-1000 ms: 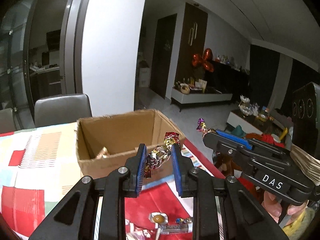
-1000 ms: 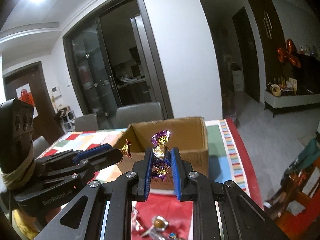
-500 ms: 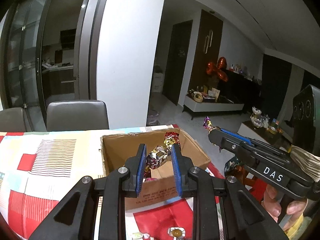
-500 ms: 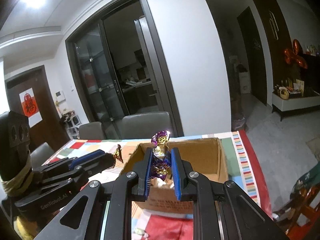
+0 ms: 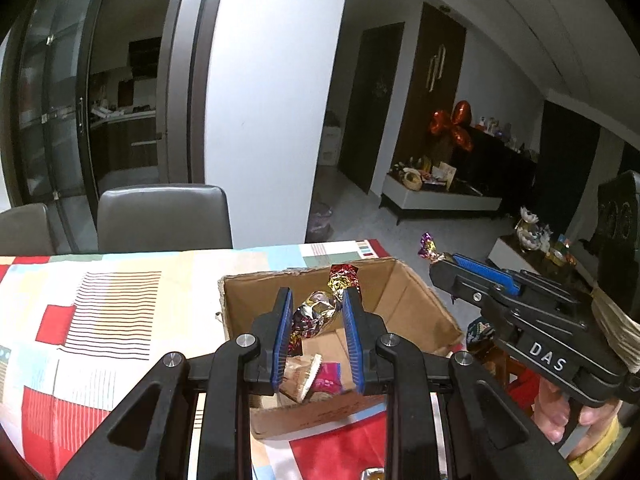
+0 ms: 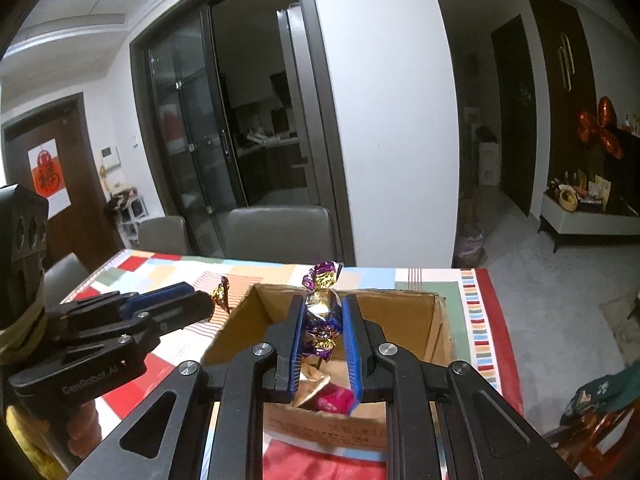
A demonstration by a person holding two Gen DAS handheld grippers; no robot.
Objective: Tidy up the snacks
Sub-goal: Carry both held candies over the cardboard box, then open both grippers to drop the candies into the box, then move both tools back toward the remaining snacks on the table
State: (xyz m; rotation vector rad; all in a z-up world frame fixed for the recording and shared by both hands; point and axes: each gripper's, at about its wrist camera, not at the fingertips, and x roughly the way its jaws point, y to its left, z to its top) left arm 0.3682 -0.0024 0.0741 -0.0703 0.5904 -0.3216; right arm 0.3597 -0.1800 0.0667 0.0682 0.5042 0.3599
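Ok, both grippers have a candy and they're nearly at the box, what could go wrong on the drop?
1. The right gripper pinches the purple candy over the near part of the cardboard box; released early, it may land on the tablecloth.
2. The left gripper holds the red-gold candy tilted, so its twisted end could snag on release.
3. Both grippers converge on one opening and could bump.

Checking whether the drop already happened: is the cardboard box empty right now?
No, the cardboard box already holds wrappers on its floor, including a pink packet seen from the left wrist.
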